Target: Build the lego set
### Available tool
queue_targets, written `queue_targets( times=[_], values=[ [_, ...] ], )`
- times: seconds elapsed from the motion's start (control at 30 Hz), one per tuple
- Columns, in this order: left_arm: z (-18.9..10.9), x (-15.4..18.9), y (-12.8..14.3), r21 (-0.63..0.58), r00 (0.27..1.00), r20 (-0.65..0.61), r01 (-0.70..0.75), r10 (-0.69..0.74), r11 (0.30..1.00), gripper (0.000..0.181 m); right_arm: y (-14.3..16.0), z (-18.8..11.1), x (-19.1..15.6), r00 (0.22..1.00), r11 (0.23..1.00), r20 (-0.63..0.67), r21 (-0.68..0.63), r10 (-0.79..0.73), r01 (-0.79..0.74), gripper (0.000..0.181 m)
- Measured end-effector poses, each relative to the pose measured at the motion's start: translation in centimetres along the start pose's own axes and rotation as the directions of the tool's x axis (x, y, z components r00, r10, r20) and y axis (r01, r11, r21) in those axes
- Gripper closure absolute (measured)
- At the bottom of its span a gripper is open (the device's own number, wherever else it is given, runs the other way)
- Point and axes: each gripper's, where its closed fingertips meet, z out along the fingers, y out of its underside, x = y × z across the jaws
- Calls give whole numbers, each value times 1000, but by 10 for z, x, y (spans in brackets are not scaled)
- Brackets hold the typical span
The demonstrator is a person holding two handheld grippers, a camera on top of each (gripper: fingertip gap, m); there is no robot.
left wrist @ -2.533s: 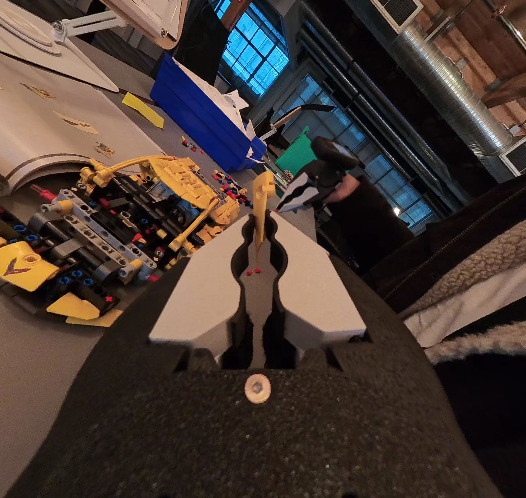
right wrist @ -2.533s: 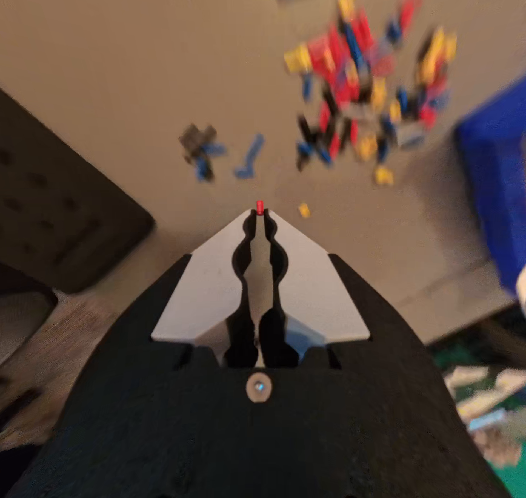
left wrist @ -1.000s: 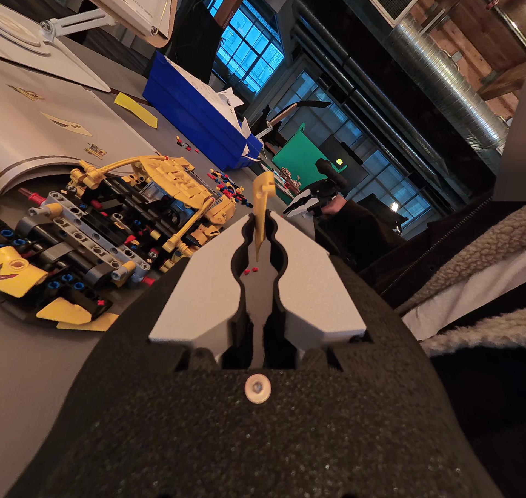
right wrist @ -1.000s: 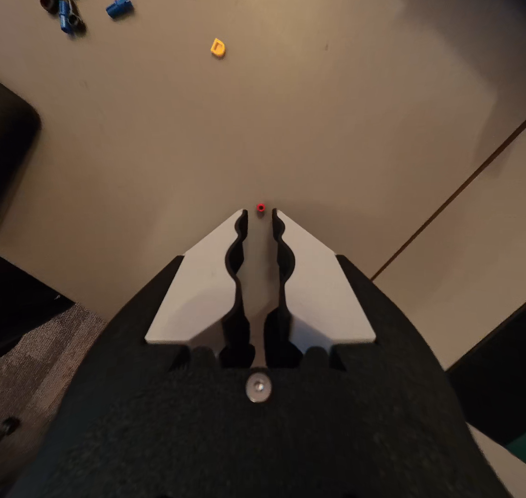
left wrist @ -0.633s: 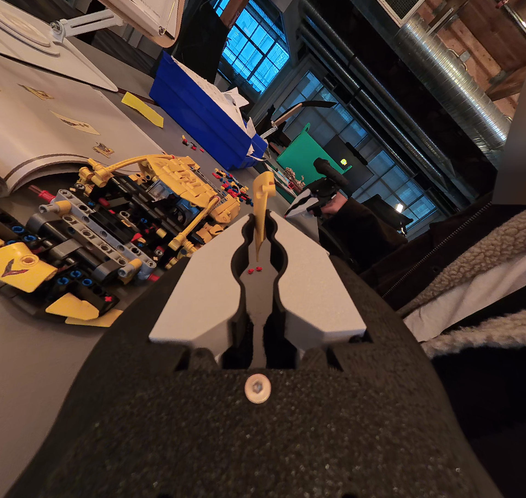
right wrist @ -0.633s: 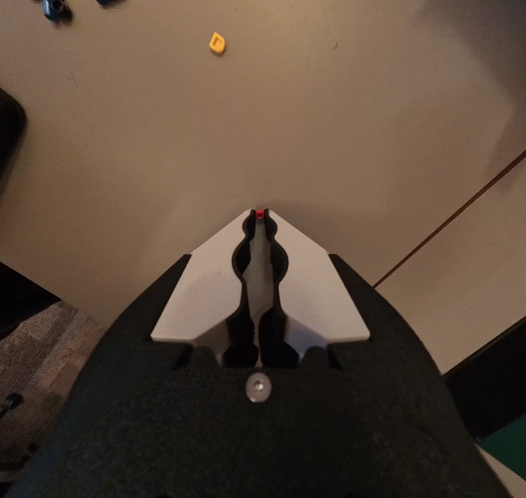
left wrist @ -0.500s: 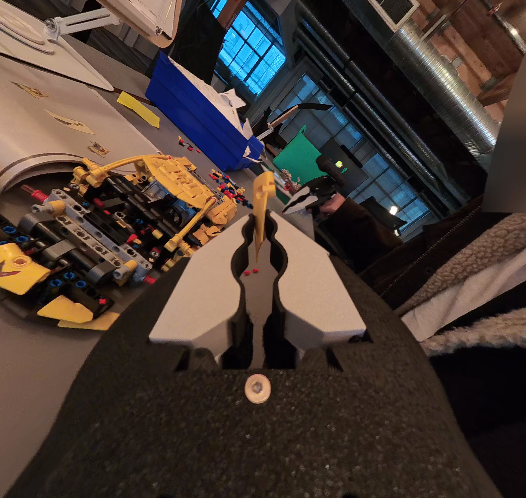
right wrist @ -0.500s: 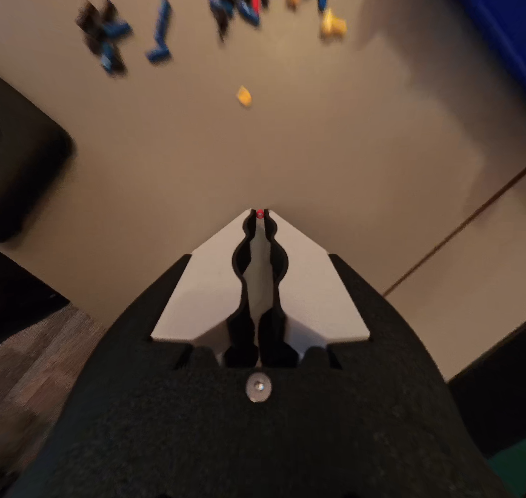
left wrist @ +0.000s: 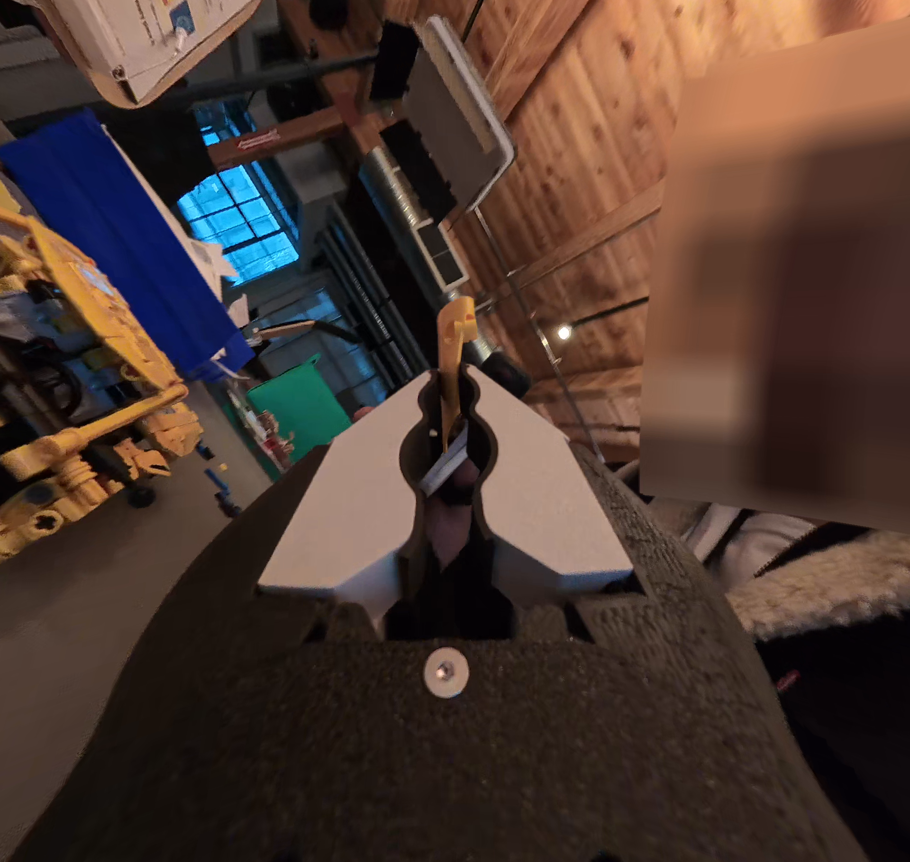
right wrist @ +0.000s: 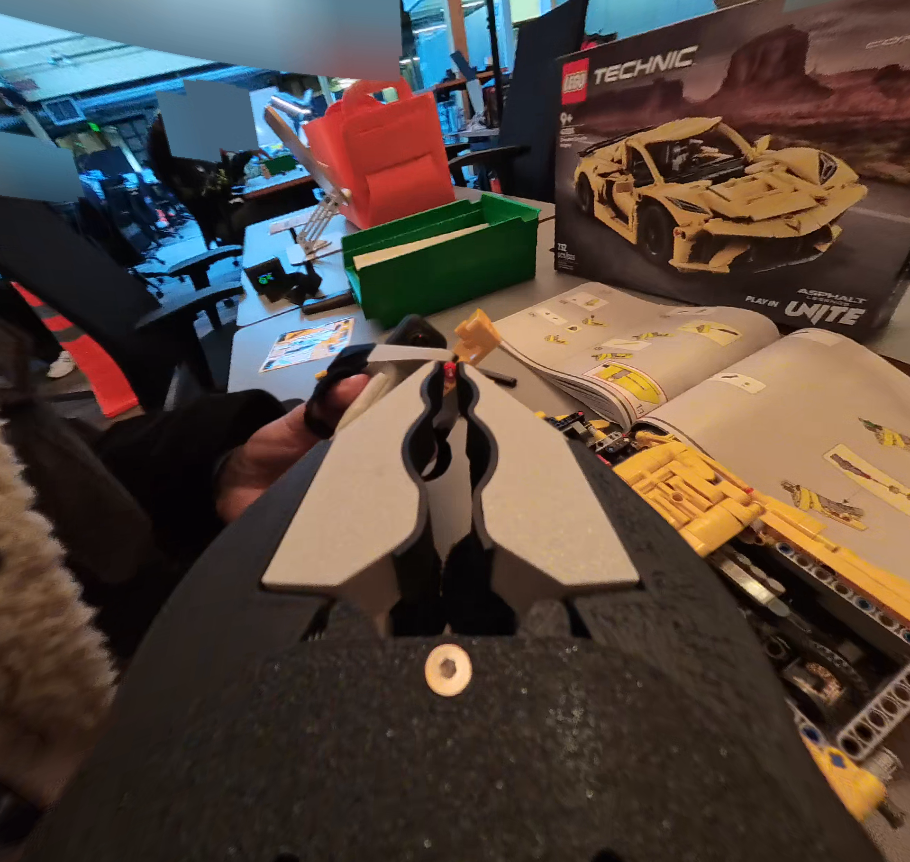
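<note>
Printed writing shows on the dark cardboard set box with a yellow sports car pictured on it [right wrist: 729, 173], standing far right on the grey bench [right wrist: 276, 361], and on the open instruction booklet [right wrist: 738, 385] lying in front of it. A green plastic bin [right wrist: 443, 257] and an orange fabric bag [right wrist: 384, 149] sit farther back, a blue plastic bin [left wrist: 123, 242] far left in the left wrist view. The half-built yellow and black car model [right wrist: 714, 508] lies near right. The left gripper [left wrist: 449, 374] is clenched on a thin yellow curved lego piece [left wrist: 455, 341], held up off the bench. The right gripper [right wrist: 449, 368] pinches a tiny red lego pin [right wrist: 449, 373], its tip right against that yellow piece's connector end.
</note>
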Motion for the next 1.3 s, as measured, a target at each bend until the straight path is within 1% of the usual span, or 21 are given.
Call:
queue_targets(
  times=[0.13,0.17,0.3,0.43,0.57,0.73,0.83,0.9,1.03,1.1,1.17,1.2,1.3],
  values=[
    [2,1,-1,45,995,-63,78,-75,996,174,0,5,3,994,997,-85,-12,-74,74,178],
    [2,2,-1,47,994,-73,87,-84,995,174,0,5,2,994,997,-82,-11,-75,74,178],
    [3,3,2,31,995,-71,76,-74,997,174,2,5,3,990,996,-107,-28,-89,86,178],
    [3,3,3,20,997,-55,58,-57,998,174,3,4,3,991,996,-102,-28,-90,88,178],
    [5,1,6,6,998,-39,41,-41,999,174,3,2,4,992,998,-104,-5,-69,69,178],
    [6,0,7,47,991,-80,115,-111,992,174,5,0,5,997,997,-78,81,19,-13,178],
    [6,-3,9,40,990,-74,127,-124,991,174,8,0,6,995,995,-97,94,-22,31,178],
    [5,-5,10,29,993,-52,107,-106,994,174,10,0,7,996,996,-91,77,-25,32,178],
    [6,-8,10,-24,1000,20,13,-13,1000,174,12,0,9,996,994,-31,76,78,-75,178],
    [5,-10,10,-39,999,38,-8,9,999,175,13,0,10,994,993,-18,61,105,-104,178],
    [7,-8,10,-47,999,31,-18,20,999,175,11,-3,11,997,995,-23,69,67,-65,175],
    [6,-7,7,-33,1000,22,-15,16,999,175,10,-6,13,998,996,-44,78,48,-45,174],
    [1,-9,0,7,1000,17,10,-10,1000,174,11,-9,14,998,998,-62,62,5,-1,178]
  ],
)
